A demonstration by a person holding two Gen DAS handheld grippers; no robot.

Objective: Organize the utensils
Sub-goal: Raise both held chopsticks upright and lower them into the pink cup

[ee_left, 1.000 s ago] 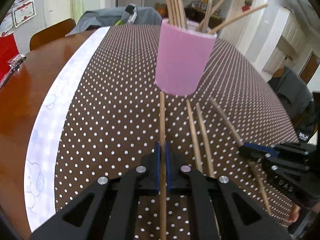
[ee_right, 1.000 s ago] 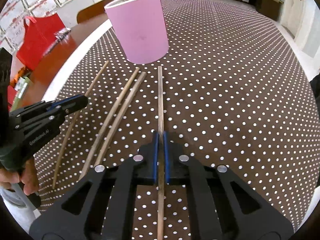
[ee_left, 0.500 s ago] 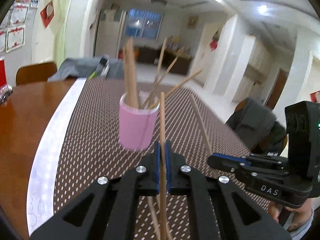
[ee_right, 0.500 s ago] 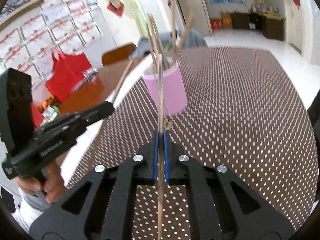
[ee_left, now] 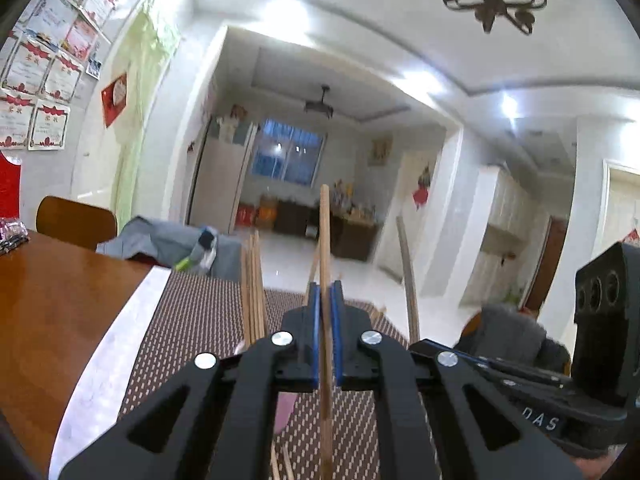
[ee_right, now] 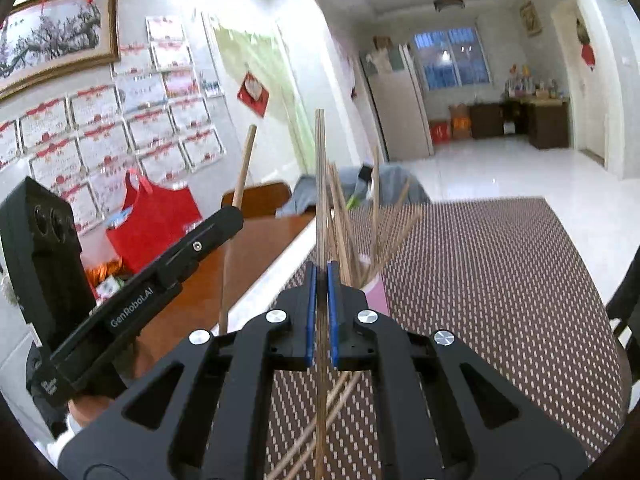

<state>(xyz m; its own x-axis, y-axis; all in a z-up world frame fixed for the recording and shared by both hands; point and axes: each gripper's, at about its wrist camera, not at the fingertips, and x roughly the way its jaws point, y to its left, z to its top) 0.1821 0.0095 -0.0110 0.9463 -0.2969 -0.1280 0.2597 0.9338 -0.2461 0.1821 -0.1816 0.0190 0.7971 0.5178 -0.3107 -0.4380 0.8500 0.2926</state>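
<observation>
Tabletop [ee_right: 500, 264]: polka-dot cloth, pink cup [ee_right: 374, 290] already stocked with chopsticks. Left gripper [ee_left: 326, 336] fingers pinching one chopstick [ee_left: 325, 240] upright; right gripper [ee_right: 321, 312] likewise [ee_right: 319, 184]. Two loose chopsticks [ee_right: 320, 420] remaining on cloth.

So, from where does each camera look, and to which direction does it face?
Left wrist: sits on the left gripper, facing across the dotted tablecloth into the room; its jaws clamp a chopstick; the right gripper shows at right.
Right wrist: sits on the right gripper, facing the pink cup and wall; it clamps another chopstick; the left gripper and a hand show at left.
Shared: tablecloth, window, each other's gripper.
</observation>
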